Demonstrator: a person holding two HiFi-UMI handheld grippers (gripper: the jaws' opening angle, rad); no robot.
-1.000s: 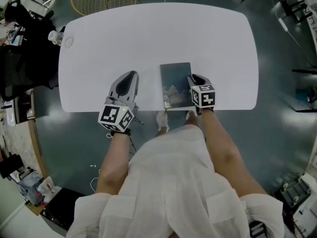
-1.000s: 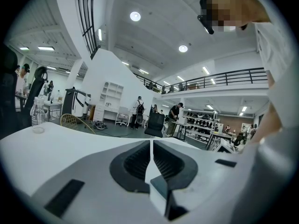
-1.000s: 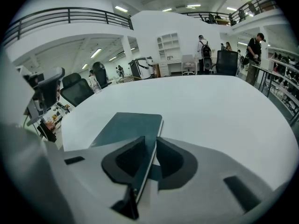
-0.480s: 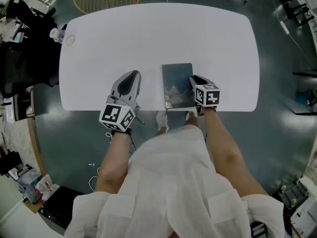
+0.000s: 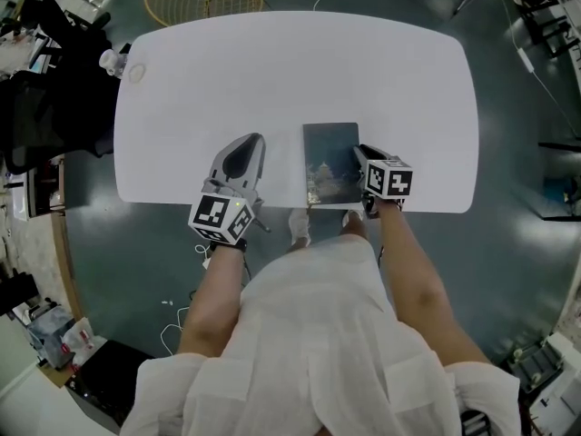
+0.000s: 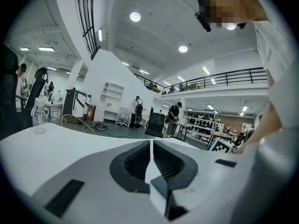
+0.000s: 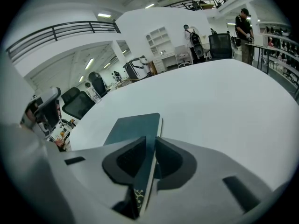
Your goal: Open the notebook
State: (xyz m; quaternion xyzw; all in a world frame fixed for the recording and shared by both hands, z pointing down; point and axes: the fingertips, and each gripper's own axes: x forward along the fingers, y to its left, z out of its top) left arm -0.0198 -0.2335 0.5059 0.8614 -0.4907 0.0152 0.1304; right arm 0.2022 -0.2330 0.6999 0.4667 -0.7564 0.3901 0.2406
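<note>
Right claw (image 7: 150, 144), newly tightened, astride notebook (image 7: 134, 126)

Right of the left claw (image 5: 246, 143), the notebook (image 5: 330, 162) showed a dark teal cover with a pale picture; the desk (image 5: 272, 80) beneath was plain white; the claw's cube (image 5: 221, 216) carried black-and-white squares.

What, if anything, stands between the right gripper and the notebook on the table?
Nothing visible does. The right gripper is at the notebook. Its jaws have just been closing, and the notebook's near edge sits between them, pressed by the pads.
</note>
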